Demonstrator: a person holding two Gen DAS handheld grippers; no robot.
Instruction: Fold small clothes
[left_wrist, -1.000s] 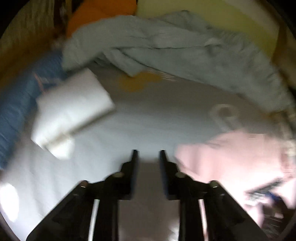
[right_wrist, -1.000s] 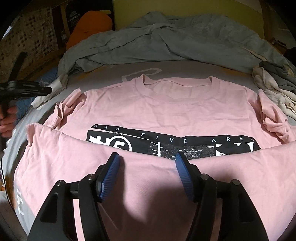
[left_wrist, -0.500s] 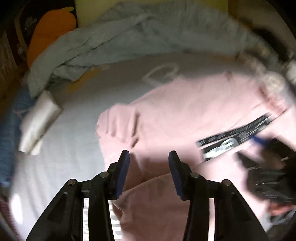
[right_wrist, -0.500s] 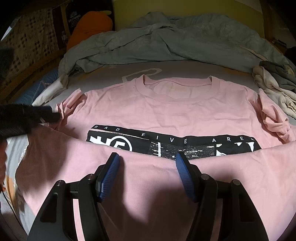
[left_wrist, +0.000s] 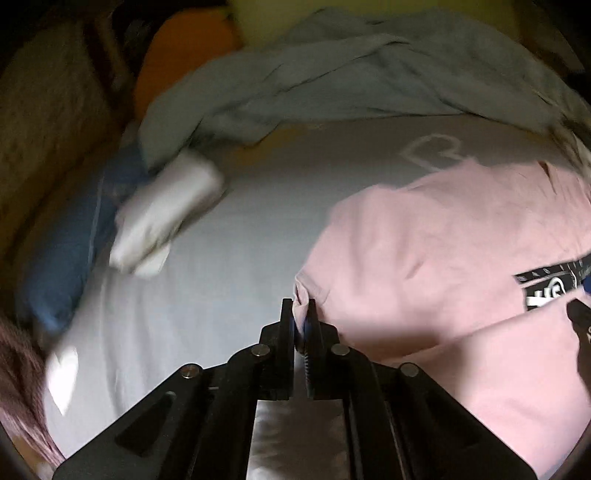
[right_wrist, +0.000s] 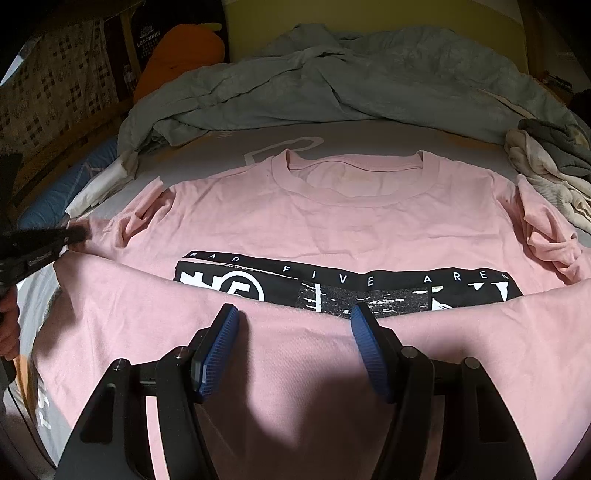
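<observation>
Pinching the sleeve (left_wrist: 301, 295) at the pink T-shirt (right_wrist: 351, 221)'s outer edge, the left gripper (left_wrist: 301, 314) has just clamped shut; the shirt's body stretches away rightward across the bed (left_wrist: 221, 258), under the right gripper (right_wrist: 293, 325), which hovers agape and empty.

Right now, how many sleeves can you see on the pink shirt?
2. One sleeve is bunched at the left edge, pinched in the left gripper. The other sleeve is crumpled at the right edge, beside the pile of pale clothes.
</observation>
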